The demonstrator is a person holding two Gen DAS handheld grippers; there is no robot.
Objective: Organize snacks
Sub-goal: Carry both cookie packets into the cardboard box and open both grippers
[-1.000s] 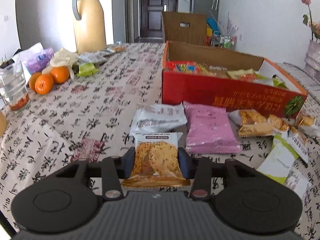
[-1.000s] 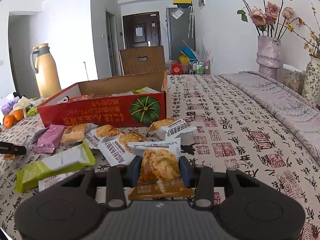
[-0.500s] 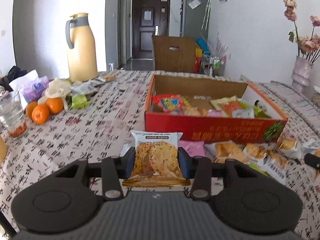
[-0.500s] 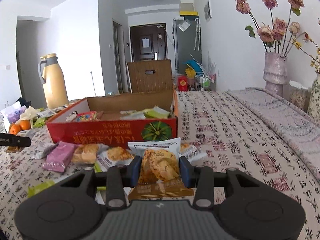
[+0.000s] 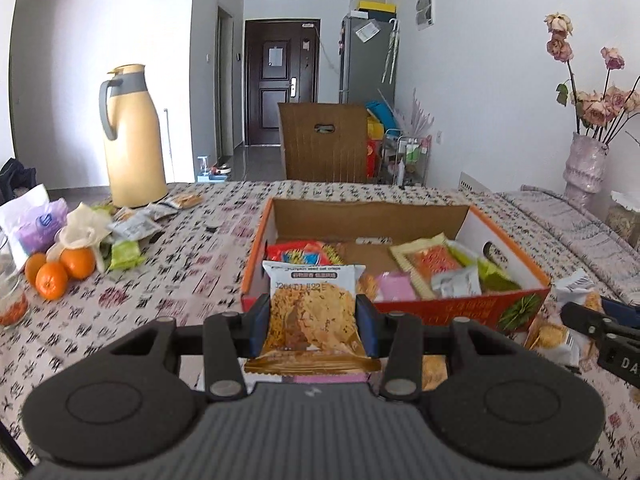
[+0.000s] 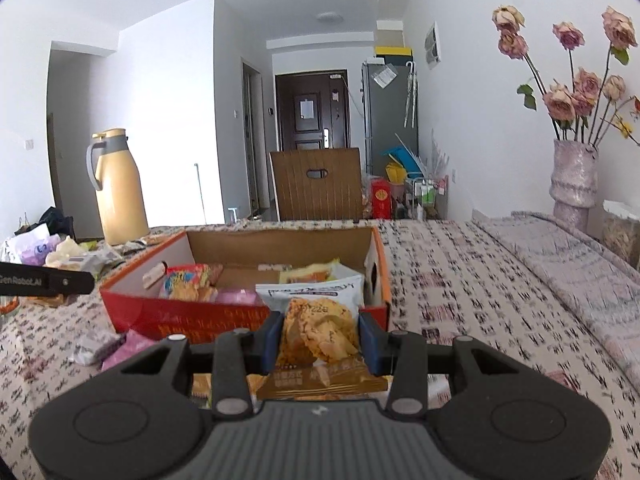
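The surface (image 5: 192,280) carries a cloth printed with black characters; at its middle stands the red carton (image 5: 440,312), open at the top, with a pumpkin graphic on its near wall and gold lettering too blurred to read; assorted snack packets (image 5: 424,260) lie inside it. A tan thermos jug (image 5: 132,140) stands far left; oranges (image 5: 60,270) lie at the left edge.

Left gripper (image 5: 312,322): jaws partly closed, pads pressing both sides of a crisp packet (image 5: 312,312), held upright in the air at the near side of the carton; the packet's white top reads "pumpkin seed oat crisps", with a stamped date code below that is only partly legible.

Right gripper (image 6: 319,340): jaws partly closed, clamped on a second crisp packet (image 6: 318,332) of similar design, held upright near the carton's near right corner; its top print is too blurred to read.

In the right wrist view the other gripper's finger at far left bears "GenRobot.AI". Loose packets (image 6: 120,350) lie on the surface near the carton.
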